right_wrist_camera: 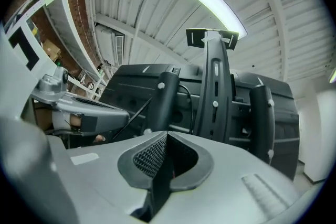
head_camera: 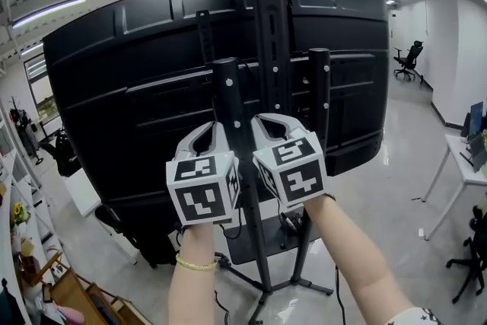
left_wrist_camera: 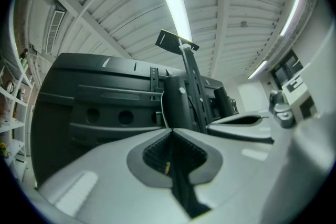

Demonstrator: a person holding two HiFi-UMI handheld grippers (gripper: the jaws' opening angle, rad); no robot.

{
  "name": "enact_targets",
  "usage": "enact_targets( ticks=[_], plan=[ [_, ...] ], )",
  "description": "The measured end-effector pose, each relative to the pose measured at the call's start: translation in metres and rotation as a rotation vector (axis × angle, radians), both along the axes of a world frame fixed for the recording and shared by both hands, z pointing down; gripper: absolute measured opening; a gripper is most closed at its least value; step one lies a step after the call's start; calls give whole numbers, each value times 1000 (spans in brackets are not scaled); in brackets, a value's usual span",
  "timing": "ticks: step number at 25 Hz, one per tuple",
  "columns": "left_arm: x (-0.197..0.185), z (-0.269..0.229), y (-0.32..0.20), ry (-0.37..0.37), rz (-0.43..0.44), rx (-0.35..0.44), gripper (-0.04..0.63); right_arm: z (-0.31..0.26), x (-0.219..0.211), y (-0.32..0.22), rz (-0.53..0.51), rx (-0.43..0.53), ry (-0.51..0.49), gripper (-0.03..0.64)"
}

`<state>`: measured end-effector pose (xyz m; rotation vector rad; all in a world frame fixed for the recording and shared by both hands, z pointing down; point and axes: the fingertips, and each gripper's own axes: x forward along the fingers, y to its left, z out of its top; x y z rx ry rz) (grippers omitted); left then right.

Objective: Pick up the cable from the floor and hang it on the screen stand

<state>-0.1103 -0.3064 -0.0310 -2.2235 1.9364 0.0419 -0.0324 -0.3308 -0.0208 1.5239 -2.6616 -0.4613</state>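
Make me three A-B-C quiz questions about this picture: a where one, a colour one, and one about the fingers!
1. Where are the left gripper and right gripper?
A. On the floor
B. Up by the screen stand
C. Over a desk

2. What colour is the back of the screen?
A. Red
B. Yellow
C. Black

3. The right gripper's fingers are:
A. Pressed together
B. Wide apart
C. Around a cup

Answers: 1 B, both are raised beside it; 2 C, the whole panel is black; 3 A, no gap shows between them.
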Motion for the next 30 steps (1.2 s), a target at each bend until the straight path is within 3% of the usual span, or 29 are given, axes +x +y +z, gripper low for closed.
enact_targets(
  ticks=[4,8,14,19,30],
  plan=[
    [10,50,25,-14,-17,-37,8,56,3,33,-56,-58,-26,0],
    [20,110,54,3,-15,-88,8,104,11,65,-42,-73,-58,-1],
    [28,181,81,38,-4,-208,8,158,19,94,-58,-146,-110,-2],
    [27,205,90,76,6,-248,8,185,25,105,-46,-183,-118,-3],
    [29,213,95,80,14,-269,8,198,27,109,-34,-207,-122,-3]
  ],
)
